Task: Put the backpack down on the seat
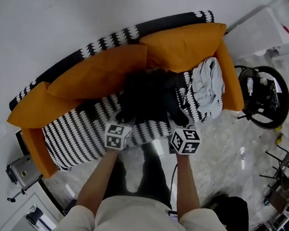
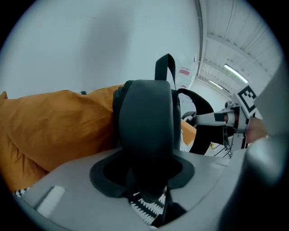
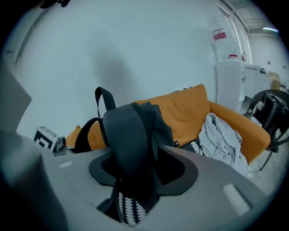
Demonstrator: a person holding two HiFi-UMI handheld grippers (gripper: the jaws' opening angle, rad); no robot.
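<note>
Black backpack (image 1: 151,95) rests on the seat (image 1: 77,137), just far of my left gripper (image 1: 125,120) and right gripper (image 1: 181,121) (jaws half-open, loose round its straps (image 2: 149,135)).

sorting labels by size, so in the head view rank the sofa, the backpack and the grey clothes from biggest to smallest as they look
1. sofa
2. backpack
3. grey clothes
All three sit at a similar distance, so the order is safe.

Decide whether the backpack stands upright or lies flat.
Upright: in both gripper views the backpack rises vertically, top handle loop pointing up, before the orange cushions.
</note>
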